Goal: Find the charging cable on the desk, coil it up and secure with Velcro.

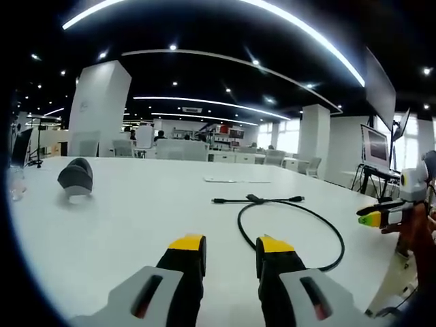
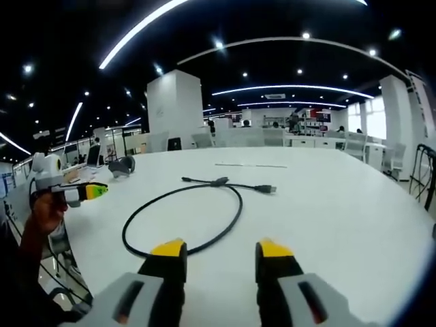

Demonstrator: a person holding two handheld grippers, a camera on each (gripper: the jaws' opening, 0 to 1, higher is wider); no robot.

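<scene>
White desk [image 1: 136, 204] – 1 black cable [image 1: 293, 225] looped ahead of both grippers' spread, empty jaws; 1 grey object [image 1: 75, 176] far left in left gripper view.

Left gripper [image 1: 231, 248] hovers low over white desk [image 1: 136, 211], jaws parted, holding nothing. Black charging cable [image 1: 289, 221] lies looped just ahead. Right gripper [image 1: 373, 216] at far right edge.

Open-plan office behind a wide white desk [image 1: 136, 204]

Dark ceiling [image 1: 204, 61] with curved light strips [image 2: 293, 87]; white pillars [image 1: 99, 109]; bright windows [image 2: 375, 126] far back; monitor [image 1: 376, 144] on a stand.
</scene>
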